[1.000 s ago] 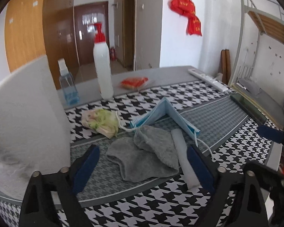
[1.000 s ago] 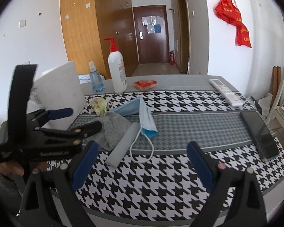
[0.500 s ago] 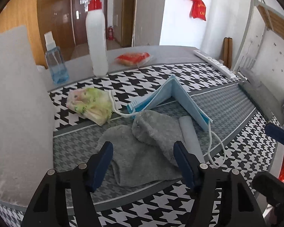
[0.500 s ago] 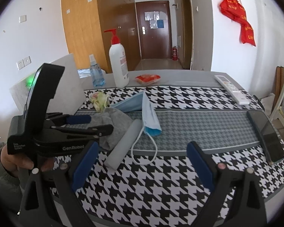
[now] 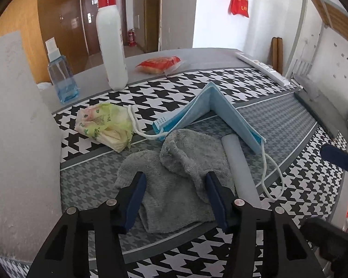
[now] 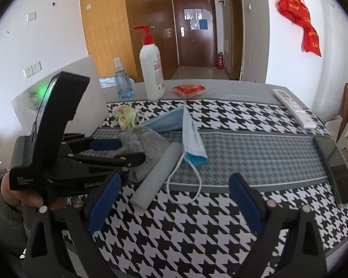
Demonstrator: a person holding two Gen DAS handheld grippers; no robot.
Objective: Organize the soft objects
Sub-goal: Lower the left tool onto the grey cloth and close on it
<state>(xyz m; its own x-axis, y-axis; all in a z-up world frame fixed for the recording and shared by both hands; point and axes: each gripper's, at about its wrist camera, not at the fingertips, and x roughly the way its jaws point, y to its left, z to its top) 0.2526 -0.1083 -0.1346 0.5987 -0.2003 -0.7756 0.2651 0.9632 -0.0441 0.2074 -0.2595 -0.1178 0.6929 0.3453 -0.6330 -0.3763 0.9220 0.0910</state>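
A crumpled grey cloth (image 5: pixel 174 173) lies on the houndstooth table mat. My left gripper (image 5: pixel 175 178) points down at it, the blue pads (image 5: pixel 136 199) on either side of its near part. The jaws are closing and do not visibly squeeze the cloth. Beside the cloth lie a grey foam roll (image 5: pixel 239 164), a folded blue face mask (image 5: pixel 211 106) and a green tissue pack (image 5: pixel 104 125). In the right wrist view the left gripper (image 6: pixel 127 149) sits over the grey cloth (image 6: pixel 146 139). My right gripper (image 6: pixel 175 180) hovers open near the table's front with nothing held.
A white pump bottle (image 5: pixel 111 44), a blue spray bottle (image 5: pixel 61 76) and a red packet (image 5: pixel 160 63) stand at the back. A white panel (image 5: pixel 16 139) rises at the left. A remote (image 6: pixel 294 108) and a dark phone (image 6: pixel 336 169) lie at the right.
My left gripper has come down and forward onto the grey cloth, and its jaws have narrowed around it. The right gripper has stayed about where it was.
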